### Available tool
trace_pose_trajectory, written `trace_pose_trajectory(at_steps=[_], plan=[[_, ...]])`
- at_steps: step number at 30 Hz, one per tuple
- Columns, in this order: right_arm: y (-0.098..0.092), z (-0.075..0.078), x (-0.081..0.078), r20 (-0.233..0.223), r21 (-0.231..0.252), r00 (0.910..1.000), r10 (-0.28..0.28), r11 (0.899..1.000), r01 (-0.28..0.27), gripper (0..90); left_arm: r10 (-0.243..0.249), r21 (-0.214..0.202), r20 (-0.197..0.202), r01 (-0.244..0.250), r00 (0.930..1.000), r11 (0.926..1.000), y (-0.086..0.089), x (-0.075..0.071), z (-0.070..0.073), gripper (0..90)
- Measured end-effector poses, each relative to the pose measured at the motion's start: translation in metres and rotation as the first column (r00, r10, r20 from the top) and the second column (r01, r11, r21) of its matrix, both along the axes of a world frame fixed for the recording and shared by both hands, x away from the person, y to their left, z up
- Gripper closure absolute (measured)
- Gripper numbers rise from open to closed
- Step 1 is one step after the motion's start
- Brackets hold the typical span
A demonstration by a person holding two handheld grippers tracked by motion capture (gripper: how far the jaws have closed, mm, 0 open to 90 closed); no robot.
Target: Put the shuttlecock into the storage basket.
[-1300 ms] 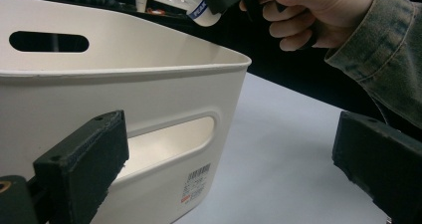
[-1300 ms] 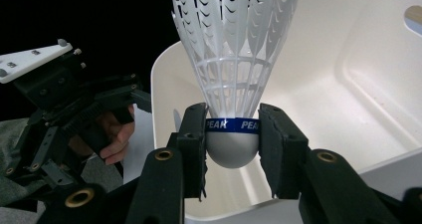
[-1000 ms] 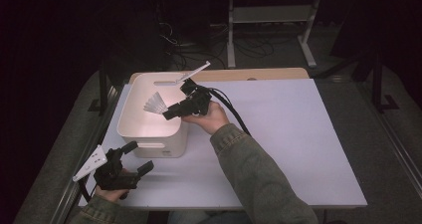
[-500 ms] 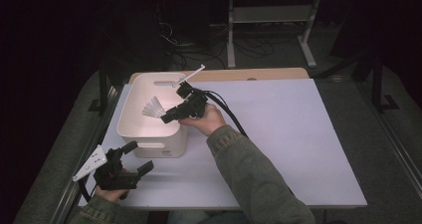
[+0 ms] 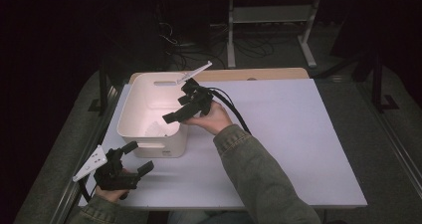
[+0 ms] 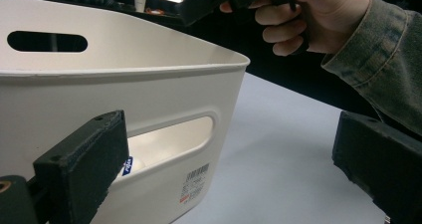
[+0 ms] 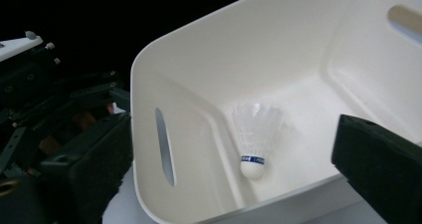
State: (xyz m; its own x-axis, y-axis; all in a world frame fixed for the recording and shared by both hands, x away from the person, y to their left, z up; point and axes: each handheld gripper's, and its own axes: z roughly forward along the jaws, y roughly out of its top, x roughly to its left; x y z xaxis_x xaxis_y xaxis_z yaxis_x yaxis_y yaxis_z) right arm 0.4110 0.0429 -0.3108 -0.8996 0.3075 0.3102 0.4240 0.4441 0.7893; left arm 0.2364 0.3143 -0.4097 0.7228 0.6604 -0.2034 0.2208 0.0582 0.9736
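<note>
The shuttlecock point(image 7: 255, 139) has left the right gripper point(image 5: 185, 106) and lies inside the white bin point(image 5: 130, 115), half hidden by the wall. Both grippers are released; the left gripper point(image 5: 133, 158) waits just beside the bin's near wall.

White-topped table point(image 5: 278, 149) with a strip of bare wood along the far edge, dark floor all around. Standing on the top, toward the far left corner: a white plastic storage bin point(image 5: 130, 115), open at the top, with slot handles in its walls and a barcode label low on the near wall. Rest of the white surface bare.
</note>
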Motion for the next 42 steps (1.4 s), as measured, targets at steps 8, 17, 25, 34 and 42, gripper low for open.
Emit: trace_pose_trajectory(at_steps=[8, 17, 25, 34, 42], plan=[[-0.019, 0.008, -0.007, 0.065, 0.023, 0.9978, -0.014, 1.0, 0.012, 0.0, -0.005, 0.002, 0.01, 0.005, 0.9999, 1.0, 0.0, 0.0, 0.0, 0.8], [-0.052, 0.009, -0.008, 0.076, 0.055, 0.9959, -0.048, 0.998, 0.043, 0.0, -0.005, 0.0, 0.009, 0.005, 0.9999, 1.0, 0.0, 0.0, 0.0, 0.8], [-0.074, 0.006, -0.008, 0.077, 0.072, 0.994, -0.078, 0.995, 0.072, 0.0, -0.004, 0.004, 0.005, 0.004, 1.0, 1.0, 0.0, 0.0, 0.0, 0.8], [-0.087, 0.004, -0.01, 0.075, 0.077, 0.9922, -0.099, 0.993, 0.093, 0.0, -0.002, 0.001, 0.007, 0.002, 1.0, 1.0, 0.0, 0.0, 0.0, 0.8], [-0.101, 0.004, -0.012, 0.086, 0.081, 0.9895, -0.117, 0.991, 0.11, 0.0, -0.001, 0.002, 0.008, 0.001, 1.0, 1.0, 0.0, 0.0, 0.0, 0.8]])
